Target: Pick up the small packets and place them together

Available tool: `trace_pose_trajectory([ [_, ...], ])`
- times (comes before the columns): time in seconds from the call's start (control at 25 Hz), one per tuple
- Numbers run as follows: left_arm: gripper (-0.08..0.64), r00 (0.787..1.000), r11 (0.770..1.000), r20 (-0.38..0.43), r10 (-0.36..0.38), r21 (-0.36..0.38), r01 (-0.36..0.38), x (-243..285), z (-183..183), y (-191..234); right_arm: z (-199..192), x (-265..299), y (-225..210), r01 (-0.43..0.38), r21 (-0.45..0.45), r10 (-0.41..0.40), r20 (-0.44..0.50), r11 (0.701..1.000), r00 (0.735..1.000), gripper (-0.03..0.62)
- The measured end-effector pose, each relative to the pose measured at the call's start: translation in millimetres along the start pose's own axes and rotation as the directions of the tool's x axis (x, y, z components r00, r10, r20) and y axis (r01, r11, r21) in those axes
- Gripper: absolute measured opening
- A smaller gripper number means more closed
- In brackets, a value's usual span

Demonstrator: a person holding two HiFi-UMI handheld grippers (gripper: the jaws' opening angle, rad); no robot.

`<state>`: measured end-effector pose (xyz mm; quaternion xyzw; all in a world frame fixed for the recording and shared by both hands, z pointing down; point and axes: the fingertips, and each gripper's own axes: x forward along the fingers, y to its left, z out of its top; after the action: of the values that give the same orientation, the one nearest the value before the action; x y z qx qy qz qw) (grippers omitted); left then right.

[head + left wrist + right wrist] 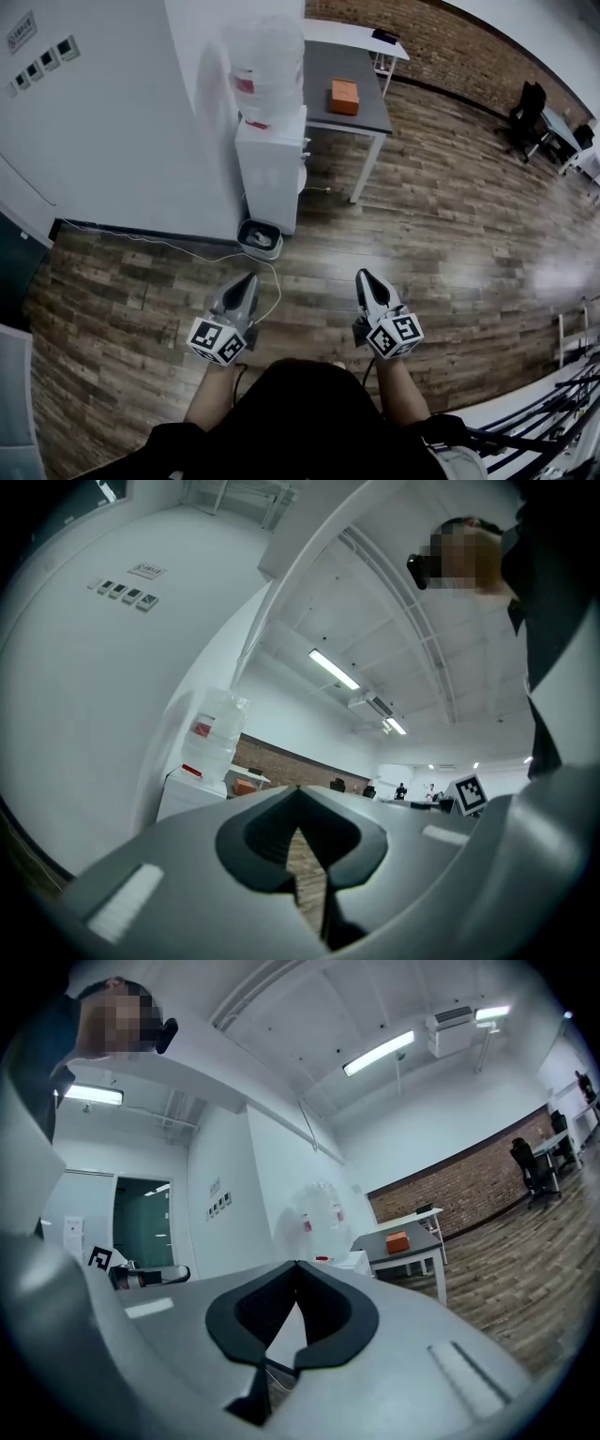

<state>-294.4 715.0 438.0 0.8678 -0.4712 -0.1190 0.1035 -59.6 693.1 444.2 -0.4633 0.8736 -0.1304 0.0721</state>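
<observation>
So basically nothing's started yet. Left gripper (251,278) has its jaws pressed together with nothing in them, just hanging over the wood floor (141,309). There's a small tub (261,237) on the floor at the foot of the water dispenser (270,169). Might be something pale inside, but it's too small to tell. A big bottle (267,66) sits on top of the dispenser. Further right, an orange box (345,96) rests on the grey table (328,66). Right gripper (362,275) is closed on nothing too. No small packets in any view, so all the picking up and grouping is still to do.
</observation>
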Motion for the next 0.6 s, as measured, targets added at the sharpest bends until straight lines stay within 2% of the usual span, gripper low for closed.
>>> trace_pose_trajectory([
  [0.28,-0.002,0.998,0.999,-0.043,-0.035,-0.024,0.034,-9,-10,10,-13,12,9,0.014,0.018,-0.014,-0.03,1.0,0.999,0.002],
  [0.52,-0.002,0.999,1.0,-0.037,0.017,0.011,-0.017,25,-13,29,-5,45,-20,-0.014,0.001,0.014,-0.018,1.0,1.0,0.002],
  [0.6,-0.002,1.0,1.0,-0.027,0.013,0.027,-0.012,44,-10,28,4,55,-35,-0.026,-0.006,0.026,-0.01,1.0,1.0,0.002],
])
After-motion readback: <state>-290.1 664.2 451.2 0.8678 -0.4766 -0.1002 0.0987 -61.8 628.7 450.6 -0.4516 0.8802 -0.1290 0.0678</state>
